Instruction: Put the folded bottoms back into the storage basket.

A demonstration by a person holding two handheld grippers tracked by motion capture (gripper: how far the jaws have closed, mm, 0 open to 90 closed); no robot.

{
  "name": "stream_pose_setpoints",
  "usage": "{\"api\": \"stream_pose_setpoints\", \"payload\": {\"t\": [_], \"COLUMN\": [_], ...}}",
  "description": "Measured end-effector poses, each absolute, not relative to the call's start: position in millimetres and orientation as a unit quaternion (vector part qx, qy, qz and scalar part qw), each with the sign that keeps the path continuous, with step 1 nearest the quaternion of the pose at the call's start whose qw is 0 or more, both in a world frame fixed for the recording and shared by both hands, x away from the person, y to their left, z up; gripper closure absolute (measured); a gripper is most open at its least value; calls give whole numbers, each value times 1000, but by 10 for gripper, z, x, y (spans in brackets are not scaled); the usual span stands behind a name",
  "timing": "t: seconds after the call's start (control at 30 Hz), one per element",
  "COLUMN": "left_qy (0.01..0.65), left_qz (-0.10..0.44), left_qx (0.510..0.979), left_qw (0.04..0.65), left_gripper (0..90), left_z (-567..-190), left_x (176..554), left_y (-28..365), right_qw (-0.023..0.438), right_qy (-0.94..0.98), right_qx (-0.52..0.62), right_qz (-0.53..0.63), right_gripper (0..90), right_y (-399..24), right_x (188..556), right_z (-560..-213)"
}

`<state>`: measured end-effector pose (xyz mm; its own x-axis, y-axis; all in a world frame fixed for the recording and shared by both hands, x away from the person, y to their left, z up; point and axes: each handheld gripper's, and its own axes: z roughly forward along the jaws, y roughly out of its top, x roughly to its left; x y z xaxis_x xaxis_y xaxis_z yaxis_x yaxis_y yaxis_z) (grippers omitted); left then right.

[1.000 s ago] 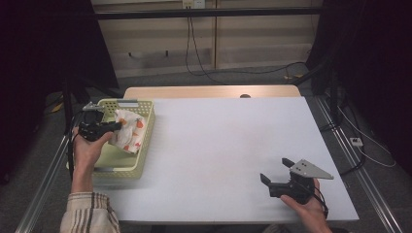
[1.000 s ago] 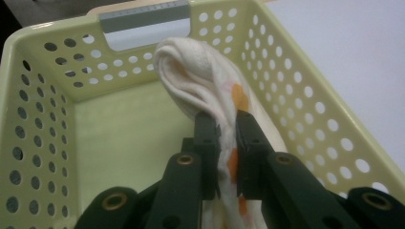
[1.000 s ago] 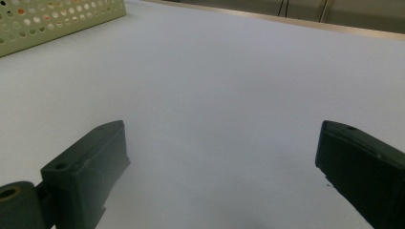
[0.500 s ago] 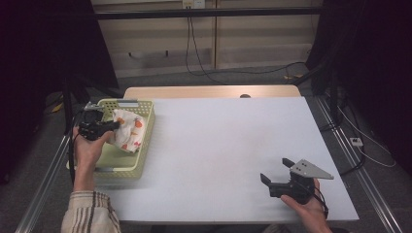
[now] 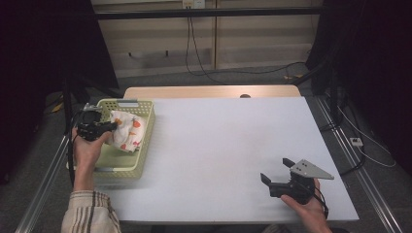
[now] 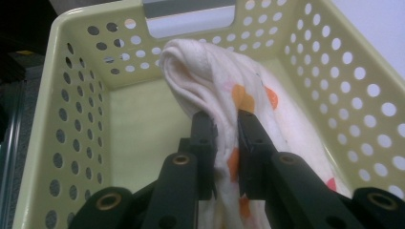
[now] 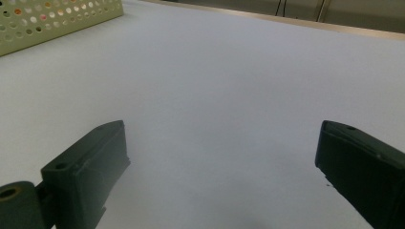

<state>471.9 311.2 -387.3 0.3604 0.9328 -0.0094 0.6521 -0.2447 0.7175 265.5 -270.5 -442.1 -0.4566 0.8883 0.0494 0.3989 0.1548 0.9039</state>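
Item one: a white rectangular bench [image 5: 218,145] with a bare wooden strip along its far edge, occupying the middle of the high view. Item two: a pale yellow-green perforated plastic basket [image 5: 144,145], rectangular, with a handle slot in its far wall, standing at the left edge of the bench in the left-middle of the high view; one corner of it also appears at the upper left of the right gripper view. Item three: a white cloth printed with orange and red spots [image 5: 127,130], bunched and lying inside the basket against its right-hand wall; in the left gripper view it rises as a folded ridge through the centre of the frame. Item four: the left claw [image 6: 224,119], black, held in the person's left hand [image 5: 87,148] over the basket's left side; its two jaws are closed together on a fold of the cloth, the fabric pinched between them. Item five: the right claw [image 5: 276,173], black with a grey three-cornered plate on top, held in the person's right hand [image 5: 306,208] at the lower right of the high view, low over the bench and well apart from the basket; its jaws stand wide apart with bare bench surface between them. A striped sleeve [image 5: 92,213] shows at the lower left of the high view.
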Motion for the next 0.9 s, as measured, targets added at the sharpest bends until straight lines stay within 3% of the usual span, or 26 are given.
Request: {"api": "stream_pose_setpoints", "payload": {"t": [0.33, 0.5, 0.6, 0.63, 0.73, 0.77, 0.9], "left_qy": [518, 524, 526, 525, 527, 529, 540], "left_qz": [218, 214, 215, 216, 220, 219, 218], "left_qx": [757, 753, 748, 748, 743, 740, 724], "left_qw": [334, 335, 342, 343, 349, 353, 370], "left_gripper": [670, 569, 442, 442, 278, 278, 138], "left_z": [-3883, -3878, -3874, -3869, -3862, -3858, -3848], "left_x": [4721, 4724, 4725, 4726, 4728, 4728, 4736], "left_y": [3117, 3126, 3126, 3130, 3133, 3138, 3168], "right_qw": [261, 261, 262, 262, 262, 262, 263], "right_qy": [713, 713, 713, 713, 713, 713, 713], "right_qx": [451, 451, 451, 451, 451, 451, 451], "right_qz": [469, 469, 469, 469, 468, 468, 469], "right_gripper": [38, 38, 38, 38, 38, 38, 39], "right_y": [-2707, -2707, -2708, -2708, -2706, -2706, -2706], "right_x": [2656, 2656, 2657, 2657, 2655, 2655, 2655], "right_z": [-4422, -4421, -4421, -4421, -4419, -4419, -4419]}}
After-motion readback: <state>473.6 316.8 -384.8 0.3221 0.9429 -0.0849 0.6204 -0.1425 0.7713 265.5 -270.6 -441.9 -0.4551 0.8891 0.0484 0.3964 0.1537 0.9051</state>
